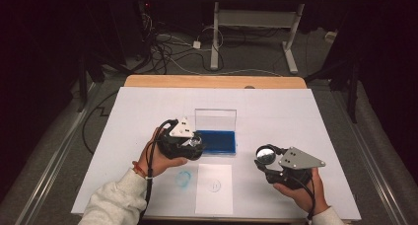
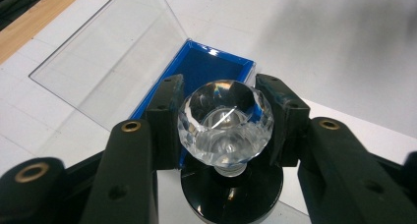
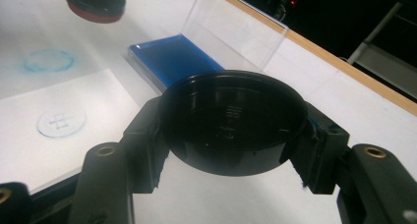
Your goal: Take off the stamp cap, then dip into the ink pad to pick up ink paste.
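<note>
A white-covered surface (image 1: pixel 276 116) with a wooden far edge carries an open blue ink pad (image 1: pixel 217 141), a white paper sheet (image 1: pixel 214 188) and a blue ring stain (image 1: pixel 184 178)

No legible text, label or brand. Paper sheet (image 3: pixel 54 135) bears a circular stamp mark (image 3: pixel 61 122); its characters cannot be made out.

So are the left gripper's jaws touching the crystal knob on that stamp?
Touching. In the left gripper view, both jaws of the left gripper press against the sides of the crystal knob.
</note>
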A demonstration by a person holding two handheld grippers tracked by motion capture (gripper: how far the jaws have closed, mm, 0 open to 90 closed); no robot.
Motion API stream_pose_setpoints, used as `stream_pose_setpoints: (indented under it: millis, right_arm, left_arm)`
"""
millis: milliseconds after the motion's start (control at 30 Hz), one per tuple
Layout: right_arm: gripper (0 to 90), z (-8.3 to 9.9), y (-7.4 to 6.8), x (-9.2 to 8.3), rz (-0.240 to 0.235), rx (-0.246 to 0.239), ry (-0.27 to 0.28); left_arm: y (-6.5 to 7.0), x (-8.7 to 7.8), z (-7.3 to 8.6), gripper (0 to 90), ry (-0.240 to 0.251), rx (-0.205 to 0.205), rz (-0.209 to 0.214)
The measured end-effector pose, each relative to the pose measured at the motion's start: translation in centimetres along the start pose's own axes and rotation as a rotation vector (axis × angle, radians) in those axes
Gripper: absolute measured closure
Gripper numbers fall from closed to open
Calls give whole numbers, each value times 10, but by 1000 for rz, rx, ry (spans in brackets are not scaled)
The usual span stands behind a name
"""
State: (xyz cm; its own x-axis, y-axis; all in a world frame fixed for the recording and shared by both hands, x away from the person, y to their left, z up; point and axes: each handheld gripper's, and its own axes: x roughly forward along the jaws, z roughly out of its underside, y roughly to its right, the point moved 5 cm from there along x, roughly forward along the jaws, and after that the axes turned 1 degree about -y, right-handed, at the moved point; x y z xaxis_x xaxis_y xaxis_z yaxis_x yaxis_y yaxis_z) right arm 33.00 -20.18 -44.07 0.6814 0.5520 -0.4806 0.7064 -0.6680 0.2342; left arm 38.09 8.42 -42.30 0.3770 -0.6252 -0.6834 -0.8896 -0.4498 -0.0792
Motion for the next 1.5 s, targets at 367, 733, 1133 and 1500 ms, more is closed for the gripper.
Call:
stream_pose_setpoints:
  millis: [367, 733, 1133, 1500]
  right_arm:
    - [389, 18, 13, -14, 44, 39, -20]
    - [388, 22, 18, -21, 62, 45, -17]
    - [388, 23, 19, -19, 48, 47, -17]
    - [388, 21, 17, -12, 35, 45, -23]
  left_arm:
    - [-6, 0, 2, 546, 4, -14, -6]
    - [-11, -3, 0, 546, 19, -7, -33]
    - [-23, 0, -18, 546, 59, -12, -30]
    - [-25, 3, -23, 546, 55, -1, -17]
